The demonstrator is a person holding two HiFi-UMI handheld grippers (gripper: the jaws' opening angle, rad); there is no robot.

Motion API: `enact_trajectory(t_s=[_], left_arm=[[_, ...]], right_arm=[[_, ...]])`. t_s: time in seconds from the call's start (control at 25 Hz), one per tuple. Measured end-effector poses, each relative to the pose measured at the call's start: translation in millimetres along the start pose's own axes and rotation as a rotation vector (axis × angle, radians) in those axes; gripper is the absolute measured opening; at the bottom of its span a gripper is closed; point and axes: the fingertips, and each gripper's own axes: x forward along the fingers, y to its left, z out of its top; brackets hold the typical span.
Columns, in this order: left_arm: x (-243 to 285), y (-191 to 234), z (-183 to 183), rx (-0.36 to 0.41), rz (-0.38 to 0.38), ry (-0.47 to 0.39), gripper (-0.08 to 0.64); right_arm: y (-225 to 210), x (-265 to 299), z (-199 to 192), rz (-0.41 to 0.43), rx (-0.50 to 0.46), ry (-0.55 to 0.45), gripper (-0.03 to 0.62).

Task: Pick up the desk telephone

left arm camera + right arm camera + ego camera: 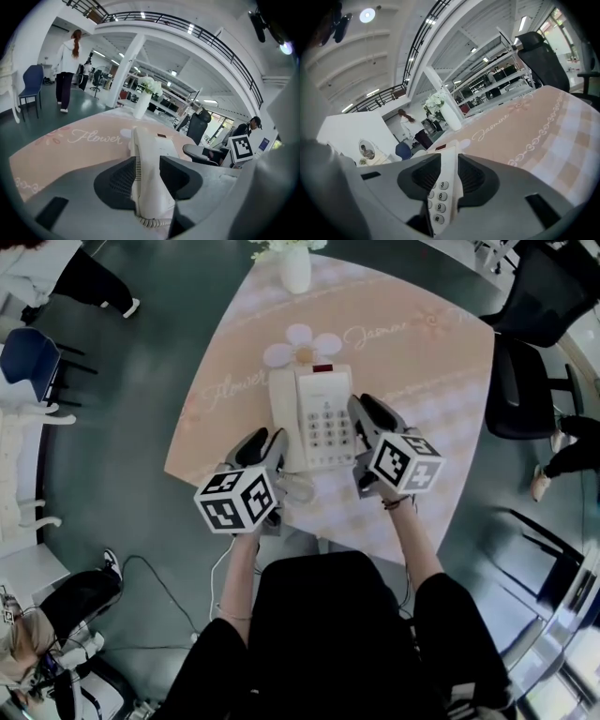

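A white desk telephone (314, 418) lies on the pink table (441, 381), its handset on the left and its keypad on the right. My left gripper (278, 448) is at the phone's left side. In the left gripper view the handset (146, 187) fills the gap of the left gripper (147, 176), and both pads lie against it. My right gripper (366, 427) is at the phone's right side. In the right gripper view the right gripper (450, 176) is shut on the telephone's right edge (451, 168), beside the keypad (438, 199).
The coiled cord (298, 488) hangs off the near table edge. A white vase of flowers (294, 268) stands at the table's far end. Black office chairs (525, 399) stand to the right and a blue chair (23, 357) to the left. A person (68, 70) walks in the background.
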Motion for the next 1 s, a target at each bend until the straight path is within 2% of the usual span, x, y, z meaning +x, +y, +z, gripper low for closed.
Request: enact_trajectory(t_s=[0.2,0.4,0.68,1.0], left_arm=[[17,-3,0,-0.018,-0.036,-0.014,0.233],[33,-2,-8,-0.056,-0.075,0.034,0.292],[48,2,-19,-0.108,-0.115,0.114,0.305],[55,2,-24,-0.131,-0.165,0.183,0.311]], right_arm=[[-8,11,-9,0.003,0.094,0.032,0.159],[-8,23,-15,0.024,0.167,0.062,0.204],[-8,33,-21,0.039,0.195,0.108,0.214],[-7,40,-28,0.052,0.203,0.187,0.209]])
